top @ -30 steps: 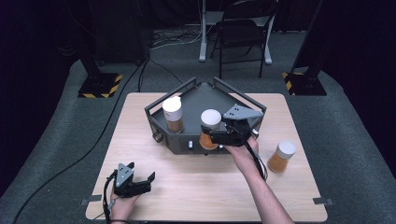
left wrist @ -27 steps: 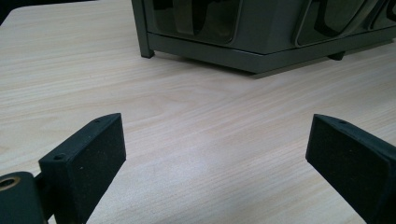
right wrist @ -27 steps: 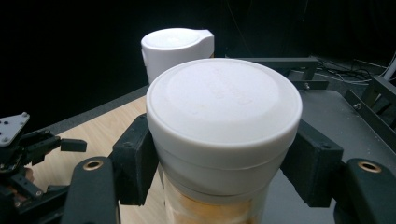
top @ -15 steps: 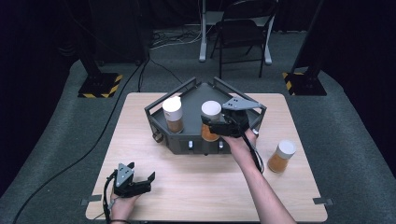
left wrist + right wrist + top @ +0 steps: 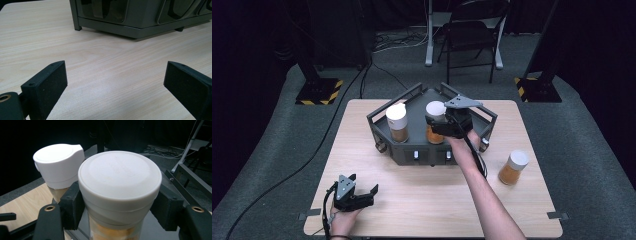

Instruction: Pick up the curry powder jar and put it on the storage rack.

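**Held jar stands upright over the rack, one jar already beside it**

The right gripper (image 5: 441, 126) has its jaws clamped on the neck of a white-capped jar (image 5: 435, 122) of orange contents, the pads pressing just under the cap from both sides, as the right gripper view shows (image 5: 119, 192). The jar's long axis is vertical, and it sits over the middle of the dark grey rack (image 5: 412, 150) at the far centre of the table (image 5: 432, 200). A second jar (image 5: 397, 122) stands in the rack just to its left, close but apart. A third jar (image 5: 513, 167) stands on the table well to the right, nearer this hand than the other. The left gripper (image 5: 354, 195) rests at the near left edge, jaws wide apart and holding nothing, pointing toward the rack's front. Whether the held jar's base touches the rack floor cannot be told.
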`<action>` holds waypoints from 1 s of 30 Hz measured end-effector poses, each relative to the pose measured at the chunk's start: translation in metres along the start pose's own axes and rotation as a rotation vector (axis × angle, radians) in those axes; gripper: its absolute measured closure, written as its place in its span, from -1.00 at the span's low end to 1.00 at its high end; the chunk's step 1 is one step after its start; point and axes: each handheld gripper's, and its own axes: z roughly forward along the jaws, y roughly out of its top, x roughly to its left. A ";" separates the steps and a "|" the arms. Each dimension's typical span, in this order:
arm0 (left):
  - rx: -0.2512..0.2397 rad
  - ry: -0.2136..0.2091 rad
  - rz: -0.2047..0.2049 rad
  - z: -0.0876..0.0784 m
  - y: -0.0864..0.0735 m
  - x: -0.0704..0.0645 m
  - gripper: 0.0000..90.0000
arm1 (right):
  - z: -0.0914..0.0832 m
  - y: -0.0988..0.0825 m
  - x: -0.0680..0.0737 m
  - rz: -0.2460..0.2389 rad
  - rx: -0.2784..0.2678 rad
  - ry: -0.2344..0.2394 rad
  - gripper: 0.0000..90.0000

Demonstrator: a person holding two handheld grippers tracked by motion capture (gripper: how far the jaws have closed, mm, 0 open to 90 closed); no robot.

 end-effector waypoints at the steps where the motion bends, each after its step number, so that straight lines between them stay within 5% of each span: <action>1: -0.001 0.000 -0.001 0.000 0.000 0.000 -0.89 | 0.001 0.000 0.000 0.000 0.001 0.001 -0.27; 30: 0.001 0.000 -0.001 0.000 0.000 0.000 -0.89 | 0.015 0.001 -0.008 0.018 0.068 -0.014 -0.28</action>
